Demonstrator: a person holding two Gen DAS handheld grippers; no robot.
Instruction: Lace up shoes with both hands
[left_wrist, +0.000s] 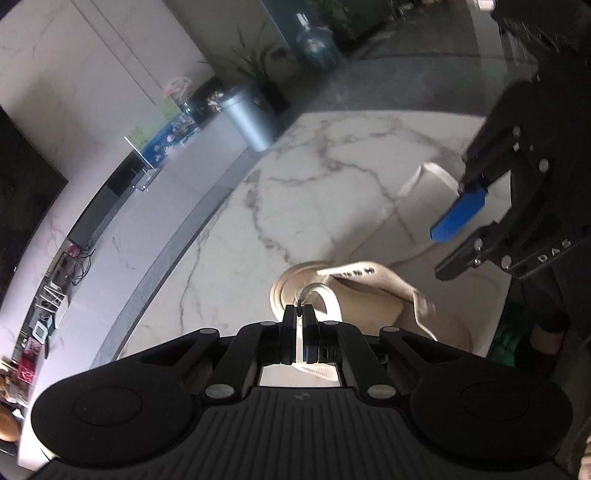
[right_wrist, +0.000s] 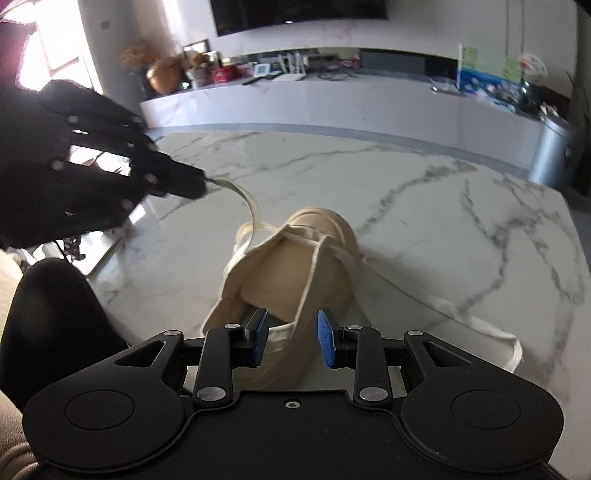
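Left gripper of mine clamps one shoelace end above the beige shoe, while my right gripper gapes, unclenched, at its heel, toe pointing away.

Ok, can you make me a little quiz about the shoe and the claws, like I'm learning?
1. True or false: the left claw is shut on the lace.
2. Which claw is open? A) left B) right
3. Fill in: the beige shoe sits on a white ____ table.

Key: 1 true. 2 B, its blue pads stand apart by the shoe's heel, holding nothing. 3 marble.
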